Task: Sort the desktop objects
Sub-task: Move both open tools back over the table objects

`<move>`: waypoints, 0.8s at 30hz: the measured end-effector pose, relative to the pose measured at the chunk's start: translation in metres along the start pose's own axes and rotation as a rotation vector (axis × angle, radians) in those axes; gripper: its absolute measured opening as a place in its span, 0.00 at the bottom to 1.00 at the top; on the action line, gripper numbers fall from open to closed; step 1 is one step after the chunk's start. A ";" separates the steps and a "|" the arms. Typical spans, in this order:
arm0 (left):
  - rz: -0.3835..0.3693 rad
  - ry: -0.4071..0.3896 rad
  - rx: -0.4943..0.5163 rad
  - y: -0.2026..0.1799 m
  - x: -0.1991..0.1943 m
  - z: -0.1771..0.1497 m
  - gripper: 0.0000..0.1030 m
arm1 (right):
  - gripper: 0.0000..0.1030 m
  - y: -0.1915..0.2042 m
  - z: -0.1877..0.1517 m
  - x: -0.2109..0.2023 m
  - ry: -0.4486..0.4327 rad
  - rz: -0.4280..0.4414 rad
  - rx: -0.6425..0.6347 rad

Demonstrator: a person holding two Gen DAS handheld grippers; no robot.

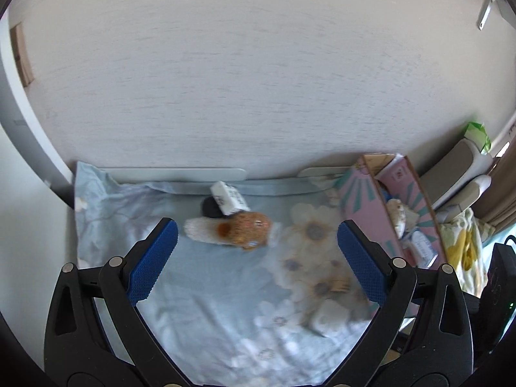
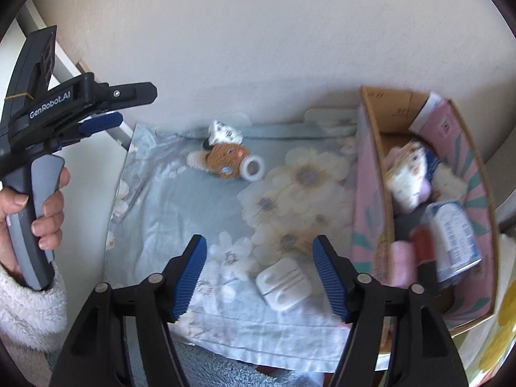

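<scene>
only the right wrist view shows the white tape ring [image 2: 253,168] touching the brown plush toy [image 2: 227,158] at the cloth's [image 2: 154,200] far edge. both the left gripper [image 1: 257,237] and right gripper [image 2: 259,253] are wide apart, holding nothing; a white case [image 2: 283,283] lies between the right gripper's fingers.

Domestic room, likely a bedroom or living corner of a home. Evidence: tabletop draped in a pale blue bedsheet-type cloth [image 2: 167,200] printed with large cream flowers; plain off-white textured wall [image 1: 245,74] directly behind. Pink patterned cardboard box [image 2: 367,193] holds household oddments: packets, a can, small rolls. Small plush toy [image 2: 225,158] lies on the cloth. Curtain edge [image 1: 503,187] and yellow-flowered fabric [image 1: 464,242] at right. Person's cuff is fluffy white fleece [image 2: 29,309], loungewear style.
</scene>
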State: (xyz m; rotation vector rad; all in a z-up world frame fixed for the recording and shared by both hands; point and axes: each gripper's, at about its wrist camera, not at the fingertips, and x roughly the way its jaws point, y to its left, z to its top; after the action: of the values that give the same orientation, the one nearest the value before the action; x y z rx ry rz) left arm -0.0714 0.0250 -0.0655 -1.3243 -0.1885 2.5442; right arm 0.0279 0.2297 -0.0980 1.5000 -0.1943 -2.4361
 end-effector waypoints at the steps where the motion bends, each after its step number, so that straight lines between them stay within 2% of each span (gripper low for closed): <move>1: 0.005 -0.008 0.015 0.005 0.002 -0.003 0.96 | 0.68 0.005 -0.004 0.006 0.003 0.007 -0.002; 7: 0.077 -0.028 0.126 0.026 0.024 -0.022 0.96 | 0.70 0.019 -0.023 0.032 0.013 -0.018 -0.005; 11: 0.055 0.013 0.140 0.032 0.058 -0.033 0.96 | 0.70 0.022 -0.038 0.046 -0.022 -0.108 0.003; 17: 0.046 -0.023 0.165 0.025 0.107 -0.049 0.95 | 0.70 0.016 -0.067 0.077 -0.043 -0.208 0.061; 22: 0.028 -0.054 0.198 0.017 0.132 -0.056 0.90 | 0.70 0.009 -0.086 0.089 -0.088 -0.224 0.091; 24: 0.029 -0.046 0.206 0.017 0.140 -0.057 0.84 | 0.70 0.005 -0.090 0.091 -0.113 -0.228 0.094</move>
State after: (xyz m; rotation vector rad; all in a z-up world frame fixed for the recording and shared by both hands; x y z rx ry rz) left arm -0.1044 0.0498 -0.2120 -1.1993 0.0831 2.5390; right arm 0.0705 0.2000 -0.2151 1.4975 -0.1706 -2.7302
